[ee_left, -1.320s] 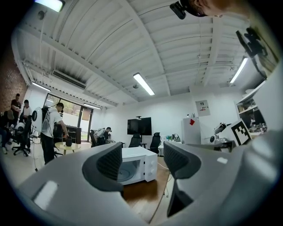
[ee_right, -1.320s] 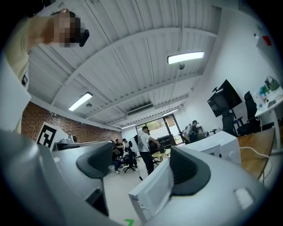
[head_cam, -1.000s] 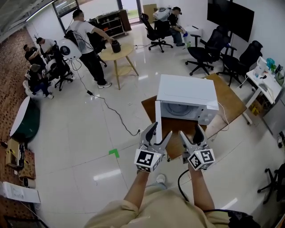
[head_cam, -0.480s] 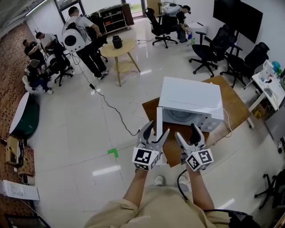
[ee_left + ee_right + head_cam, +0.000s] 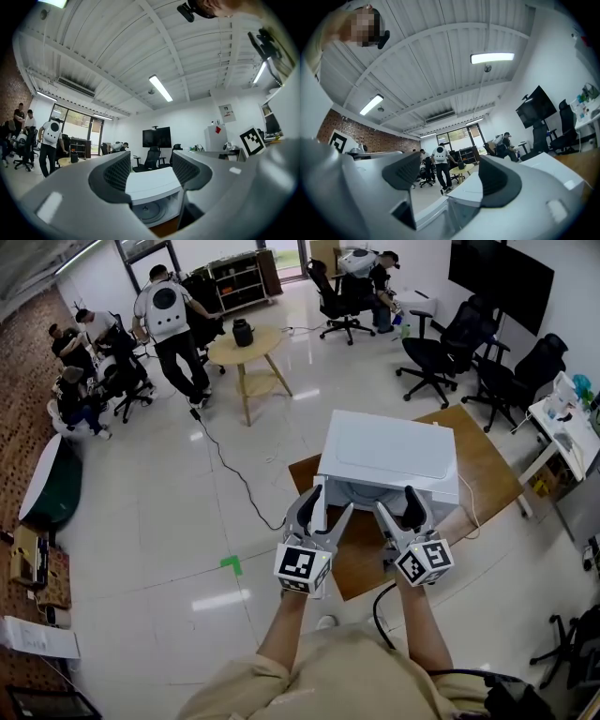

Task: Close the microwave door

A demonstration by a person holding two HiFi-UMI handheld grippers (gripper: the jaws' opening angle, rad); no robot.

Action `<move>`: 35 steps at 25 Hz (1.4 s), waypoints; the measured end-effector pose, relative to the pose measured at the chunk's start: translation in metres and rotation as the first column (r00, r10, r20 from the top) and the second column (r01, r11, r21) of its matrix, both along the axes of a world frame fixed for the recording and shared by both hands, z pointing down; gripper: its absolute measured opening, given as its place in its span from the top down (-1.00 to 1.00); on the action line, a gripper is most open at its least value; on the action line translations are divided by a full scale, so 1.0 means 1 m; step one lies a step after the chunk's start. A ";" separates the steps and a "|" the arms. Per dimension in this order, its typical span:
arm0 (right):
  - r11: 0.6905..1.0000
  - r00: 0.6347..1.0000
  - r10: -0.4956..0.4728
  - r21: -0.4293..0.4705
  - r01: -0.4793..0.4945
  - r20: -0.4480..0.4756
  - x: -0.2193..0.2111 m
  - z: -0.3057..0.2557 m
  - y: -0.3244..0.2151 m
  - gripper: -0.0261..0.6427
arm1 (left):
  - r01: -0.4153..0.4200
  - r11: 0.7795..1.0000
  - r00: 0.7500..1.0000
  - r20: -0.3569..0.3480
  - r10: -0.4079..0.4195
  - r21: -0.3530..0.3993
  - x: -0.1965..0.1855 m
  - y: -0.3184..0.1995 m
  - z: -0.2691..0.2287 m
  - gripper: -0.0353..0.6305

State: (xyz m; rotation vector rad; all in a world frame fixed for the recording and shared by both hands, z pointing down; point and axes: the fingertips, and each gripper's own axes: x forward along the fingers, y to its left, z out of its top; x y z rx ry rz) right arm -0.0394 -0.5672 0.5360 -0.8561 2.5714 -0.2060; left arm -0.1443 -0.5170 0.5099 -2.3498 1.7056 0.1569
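— So, how do the tongs stand?

— Both pairs are spread and pinch nothing. The left tongs (image 5: pixel 323 512) hang at the free edge of the open door. The right tongs (image 5: pixel 398 506) sit just beside them, in front of the cavity (image 5: pixel 147 210).

— And the microwave itself?

— The white box-shaped microwave (image 5: pixel 389 448) rests on the brown wooden bench (image 5: pixel 489 463), toward its near corner. Its slim white door (image 5: pixel 320 504) juts out toward the person from the left side and shows edge-on in the head view. I cannot tell whether the left tongs touch it.

— Then how would you close it well?

— I would not pinch it. I judge a flat push is best. Lay the side of the left tongs against the door's outer face, near the free edge and away from the hinge. Then sweep the door round along its arc toward the right.

— What about the other hand?

— Draw the right tongs clear of the opening first, or the door may trap them. They could brace the top of the case, since the box might slide on the smooth wood. Finish with a firm press so the latch catches.
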 end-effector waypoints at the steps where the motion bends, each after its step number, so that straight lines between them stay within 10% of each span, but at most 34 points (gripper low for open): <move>1: 1.000 1.000 -0.009 -0.002 0.009 -0.002 0.000 -0.001 -0.004 -0.21 | 0.006 1.000 1.000 0.000 -0.006 -0.004 0.000 -0.005 0.000 0.05; 12: 0.997 0.997 -0.070 0.013 0.070 0.017 0.003 -0.005 -0.025 -0.18 | 0.030 0.998 0.999 0.024 -0.028 -0.056 -0.024 -0.026 0.007 0.04; 20: 0.998 0.998 -0.064 0.021 0.064 0.028 0.026 -0.006 -0.032 -0.18 | 0.008 0.986 0.965 0.258 0.035 -0.165 -0.051 -0.018 0.036 0.00; 30: 0.997 0.997 -0.071 0.015 0.071 0.029 0.040 -0.006 -0.038 -0.17 | 0.058 0.925 0.916 0.388 0.100 -0.376 -0.109 0.006 0.074 -0.24; 35: 0.997 0.996 -0.079 0.002 0.079 0.038 0.048 -0.007 -0.035 -0.15 | 0.042 0.885 0.952 0.287 0.105 -0.464 -0.134 0.019 0.069 -0.31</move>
